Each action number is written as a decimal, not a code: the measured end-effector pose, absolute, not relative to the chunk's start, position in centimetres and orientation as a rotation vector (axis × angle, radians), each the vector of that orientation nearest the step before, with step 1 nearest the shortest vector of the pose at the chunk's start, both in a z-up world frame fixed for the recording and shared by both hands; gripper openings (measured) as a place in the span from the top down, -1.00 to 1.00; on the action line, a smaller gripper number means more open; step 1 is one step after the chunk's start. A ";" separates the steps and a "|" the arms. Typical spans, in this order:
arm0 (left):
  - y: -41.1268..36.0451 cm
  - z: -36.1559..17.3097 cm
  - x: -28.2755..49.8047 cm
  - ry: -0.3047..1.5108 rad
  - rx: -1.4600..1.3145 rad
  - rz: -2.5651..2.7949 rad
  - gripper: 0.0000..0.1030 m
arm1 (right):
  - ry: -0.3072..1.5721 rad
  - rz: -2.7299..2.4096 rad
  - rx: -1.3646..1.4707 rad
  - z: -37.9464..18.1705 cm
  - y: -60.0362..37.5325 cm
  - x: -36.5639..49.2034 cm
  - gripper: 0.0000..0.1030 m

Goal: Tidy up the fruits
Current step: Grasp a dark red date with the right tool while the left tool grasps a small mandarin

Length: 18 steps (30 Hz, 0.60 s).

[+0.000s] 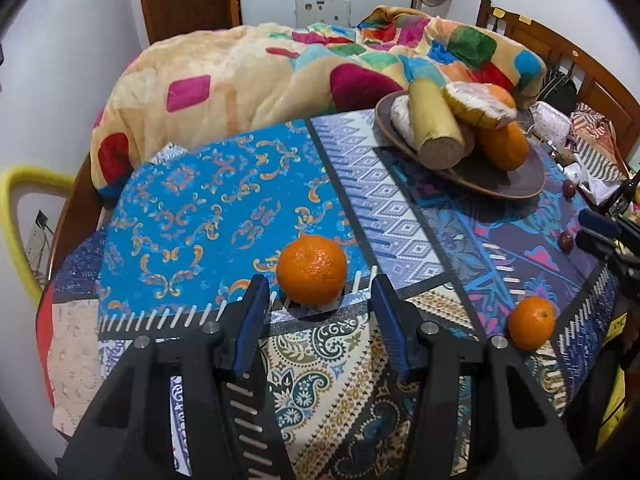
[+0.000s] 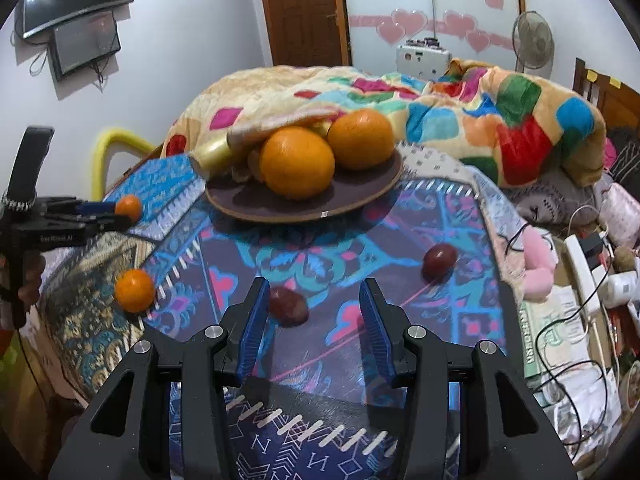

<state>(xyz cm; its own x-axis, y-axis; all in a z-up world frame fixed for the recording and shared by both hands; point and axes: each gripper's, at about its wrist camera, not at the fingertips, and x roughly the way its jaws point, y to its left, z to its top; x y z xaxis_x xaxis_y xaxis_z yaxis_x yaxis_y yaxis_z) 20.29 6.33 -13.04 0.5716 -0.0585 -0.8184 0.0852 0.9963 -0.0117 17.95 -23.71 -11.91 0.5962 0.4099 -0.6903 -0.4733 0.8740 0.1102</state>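
- Left wrist view: the left gripper (image 1: 318,292) hangs over the patterned cloth (image 1: 208,208) with its jaws apart and holding nothing; a small orange (image 1: 311,270) lies at twelve o'clock, just beyond the tips, centred in the gap and touching neither pad.
- That orange is round, so no long axis governs the grip; its skin is bright, dimpled and whole.
- A second small orange (image 1: 531,322) sits at about three o'clock, well apart.
- Right wrist view: the right gripper (image 2: 314,296) also stands apart and empty; a dark red fruit (image 2: 289,305) lies at eleven o'clock, just beside the left pad, with another red fruit (image 2: 440,261) at one o'clock.
- The brown plate (image 2: 356,202), already bearing larger oranges, lies at twelve o'clock, farther off.
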 end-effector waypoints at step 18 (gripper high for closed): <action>6.3 -12.9 20.2 0.931 0.009 -0.078 0.32 | 0.774 0.578 -0.101 -12.2 -22.5 17.6 0.72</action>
